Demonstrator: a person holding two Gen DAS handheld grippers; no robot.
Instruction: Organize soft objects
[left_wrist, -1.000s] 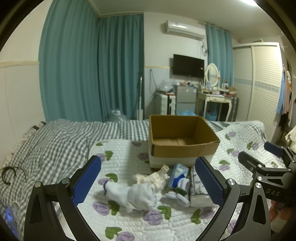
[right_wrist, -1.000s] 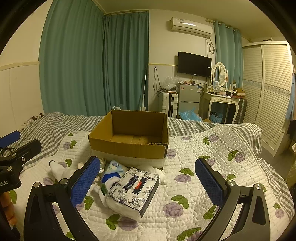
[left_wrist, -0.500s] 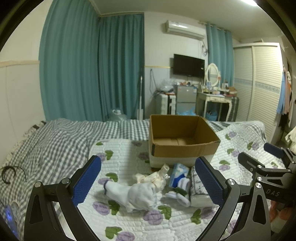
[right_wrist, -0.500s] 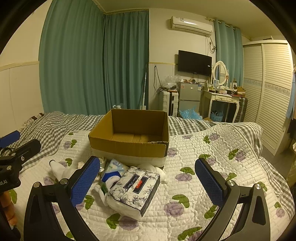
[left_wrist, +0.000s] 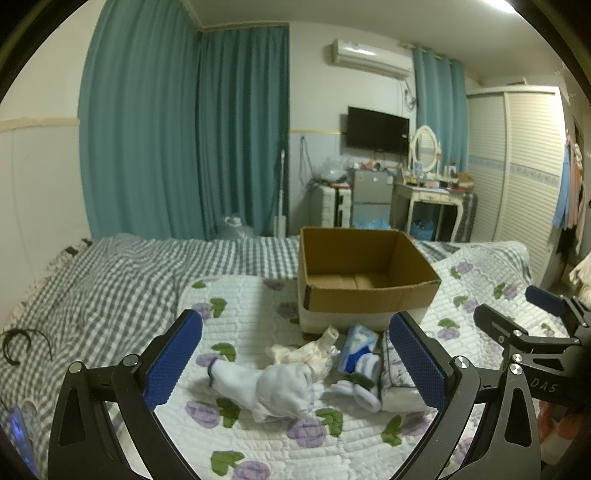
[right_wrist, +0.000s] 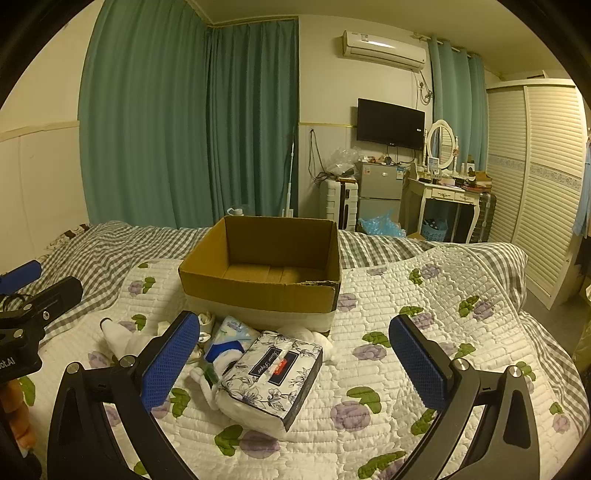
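On the floral quilt (right_wrist: 424, 295), both grippers hover with jaws released: left gripper (left_wrist: 295, 360) above a white sock (left_wrist: 269, 387), right gripper (right_wrist: 293, 356) beside the tissue pack (right_wrist: 273, 376). Just behind stands the cardboard box (right_wrist: 258, 291); bare quilt spreads rightward. Beyond, teal curtains (right_wrist: 184, 122) and wardrobe (right_wrist: 546, 177).

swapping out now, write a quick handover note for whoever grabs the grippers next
Left gripper: open, holding nothing, above the sock pile.
Right gripper: open, holding nothing, above the tissue pack.
Cardboard box sits on the floral quilt with nothing visible inside.
In front of the box: white sock, cream cloth, blue-and-white sock, small blue packet, tissue pack.
Done: nothing boxed yet.
Left: probably move every soft item into the box.
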